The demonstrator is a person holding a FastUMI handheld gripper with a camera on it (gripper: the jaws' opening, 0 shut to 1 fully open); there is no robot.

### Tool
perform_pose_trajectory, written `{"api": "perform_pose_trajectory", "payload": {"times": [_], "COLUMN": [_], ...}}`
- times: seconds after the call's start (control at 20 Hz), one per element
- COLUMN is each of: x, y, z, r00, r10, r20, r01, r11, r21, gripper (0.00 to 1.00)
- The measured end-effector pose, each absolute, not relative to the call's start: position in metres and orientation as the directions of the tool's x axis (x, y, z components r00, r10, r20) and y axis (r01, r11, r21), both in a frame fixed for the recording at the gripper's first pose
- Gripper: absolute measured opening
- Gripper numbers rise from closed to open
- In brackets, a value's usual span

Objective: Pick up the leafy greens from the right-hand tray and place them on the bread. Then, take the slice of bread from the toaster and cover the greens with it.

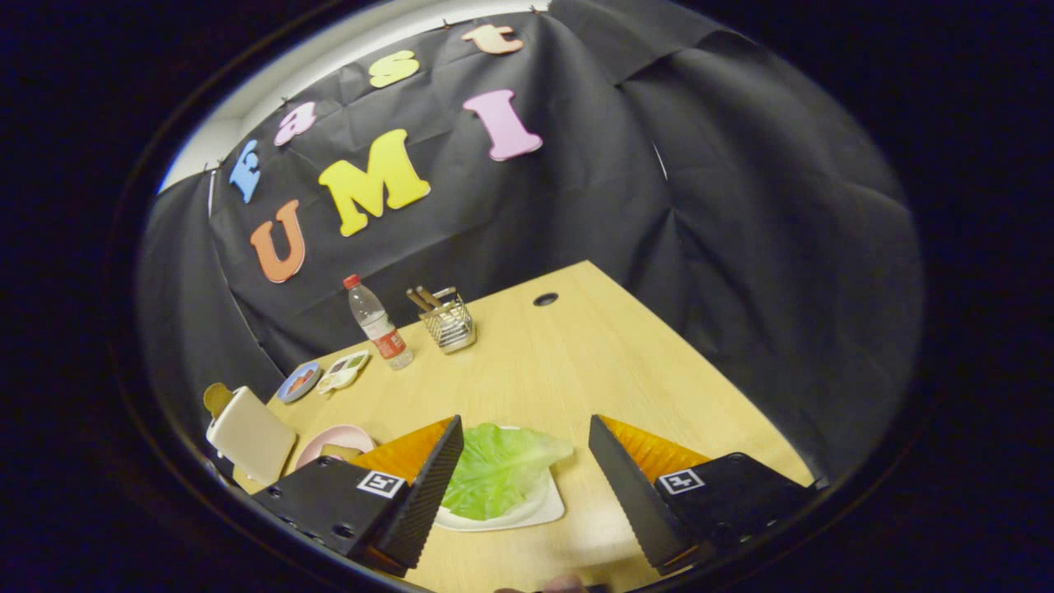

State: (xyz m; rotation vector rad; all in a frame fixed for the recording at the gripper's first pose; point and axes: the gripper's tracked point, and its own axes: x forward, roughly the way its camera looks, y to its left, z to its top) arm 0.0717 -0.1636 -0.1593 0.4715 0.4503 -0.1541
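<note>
A pale green lettuce leaf (498,465) lies on a white tray (539,512) on the wooden table, just ahead of my fingers and nearer the left one. My gripper (524,436) is open above the tray, nothing between its fingers. The left finger (428,486) overlaps the leaf's left side. To the left stands a cream toaster (249,434) with a brown slice of bread (216,398) poking out of its top. Between toaster and left finger sits a pink plate (333,441) holding bread (339,451), partly hidden by that finger.
Farther back stand a clear water bottle (379,325) with a red cap, a wire basket (449,323) with utensils, and two small dishes (298,381) (344,371). A round cable hole (545,299) sits near the table's far edge. Bare tabletop (593,362) stretches to the right.
</note>
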Motion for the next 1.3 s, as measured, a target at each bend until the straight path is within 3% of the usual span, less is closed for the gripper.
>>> {"api": "perform_pose_trajectory", "payload": {"times": [0.5,0.65,0.7,1.05,1.1,1.15,1.3], "x": [0.089,0.097,0.100,0.107,0.117,0.104,0.105], "y": [-0.169,-0.169,-0.169,-0.171,-0.171,-0.175,-0.169], "z": [-0.208,-0.208,-0.213,-0.223,-0.220,-0.210,-0.190], "r00": [0.837,0.845,0.843,0.812,0.826,0.831,0.856], "r10": [0.083,0.129,0.132,0.101,0.105,0.104,0.101], "r20": [-0.541,-0.518,-0.522,-0.575,-0.554,-0.547,-0.507], "r01": [0.362,0.375,0.379,0.406,0.387,0.374,0.332], "r11": [0.657,0.549,0.543,0.609,0.610,0.624,0.645], "r21": [0.662,0.747,0.750,0.681,0.691,0.686,0.688], "gripper": [0.93,0.73,0.73,0.09,0.09,0.01,0.00]}}
